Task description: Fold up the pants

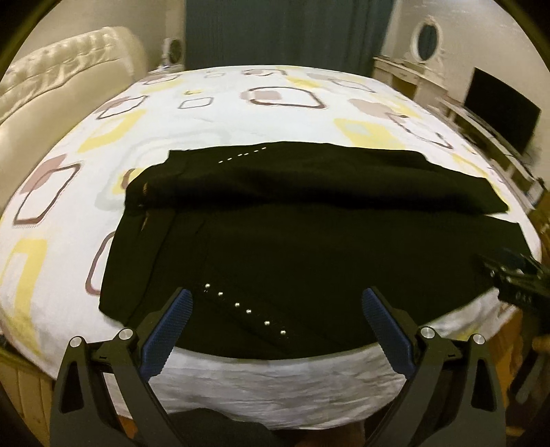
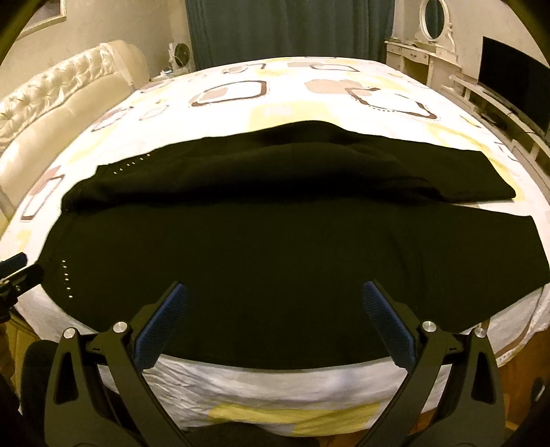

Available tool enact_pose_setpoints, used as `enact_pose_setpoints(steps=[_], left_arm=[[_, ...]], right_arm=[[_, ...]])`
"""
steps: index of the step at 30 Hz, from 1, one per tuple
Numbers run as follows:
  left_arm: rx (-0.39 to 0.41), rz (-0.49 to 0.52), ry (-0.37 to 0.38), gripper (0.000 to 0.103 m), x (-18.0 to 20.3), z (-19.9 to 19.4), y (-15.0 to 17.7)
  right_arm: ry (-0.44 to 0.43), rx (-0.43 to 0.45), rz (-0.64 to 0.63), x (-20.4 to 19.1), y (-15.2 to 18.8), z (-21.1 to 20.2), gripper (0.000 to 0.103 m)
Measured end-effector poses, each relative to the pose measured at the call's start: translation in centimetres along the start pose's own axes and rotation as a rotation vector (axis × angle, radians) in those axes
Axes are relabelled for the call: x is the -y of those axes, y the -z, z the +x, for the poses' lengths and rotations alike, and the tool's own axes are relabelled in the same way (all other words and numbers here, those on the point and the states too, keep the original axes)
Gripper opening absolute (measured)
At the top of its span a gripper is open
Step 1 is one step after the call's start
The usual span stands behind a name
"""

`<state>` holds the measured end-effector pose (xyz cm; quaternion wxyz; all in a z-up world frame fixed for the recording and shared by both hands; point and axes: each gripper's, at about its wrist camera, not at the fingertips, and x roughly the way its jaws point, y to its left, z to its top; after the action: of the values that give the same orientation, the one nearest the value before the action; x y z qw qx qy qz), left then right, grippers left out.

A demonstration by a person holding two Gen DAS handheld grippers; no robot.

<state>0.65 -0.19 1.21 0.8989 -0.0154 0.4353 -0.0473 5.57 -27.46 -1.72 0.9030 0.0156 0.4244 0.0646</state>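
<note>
While both tongs hang at the near edge of the bed, each one has its two blue fingers spread wide, with nothing between them. The left tongs point(image 1: 275, 309) sit over the near side of the black pants point(image 1: 309, 247), close to a slanted row of little shiny studs point(image 1: 244, 309). The right tongs point(image 2: 275, 302) sit further along the same edge, over plain black cloth. In the left view, the tip of the right tongs shows at the far right side, just beside the pants.

The pants lie flat across the bed sheet point(image 1: 213, 127), which is white with yellow and brown squares. One leg lies near, and the other leg lies just behind it, with a thin strip of sheet showing between them at the right end.

Past the bed stand a cream padded headboard point(image 2: 68, 89) on the left, a dark curtain point(image 2: 285, 31) in the middle, and a white dresser with an oval mirror point(image 2: 433, 19) and a black screen point(image 2: 515, 75) on the right.
</note>
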Motion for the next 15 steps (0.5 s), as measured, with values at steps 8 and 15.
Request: enact_pose_setpoints(steps=[8,15], left_arm=[[-0.029,-0.027,0.114,0.098,-9.1,0.0,-5.3],[-0.087,0.000,0.132,0.098,-17.7,9.3,-13.2]], right_arm=[[-0.335,0.005,-0.138,1.9,-6.2,-1.0,0.101],[-0.402,-0.063,-0.294,1.7,-17.0,6.7,0.101]])
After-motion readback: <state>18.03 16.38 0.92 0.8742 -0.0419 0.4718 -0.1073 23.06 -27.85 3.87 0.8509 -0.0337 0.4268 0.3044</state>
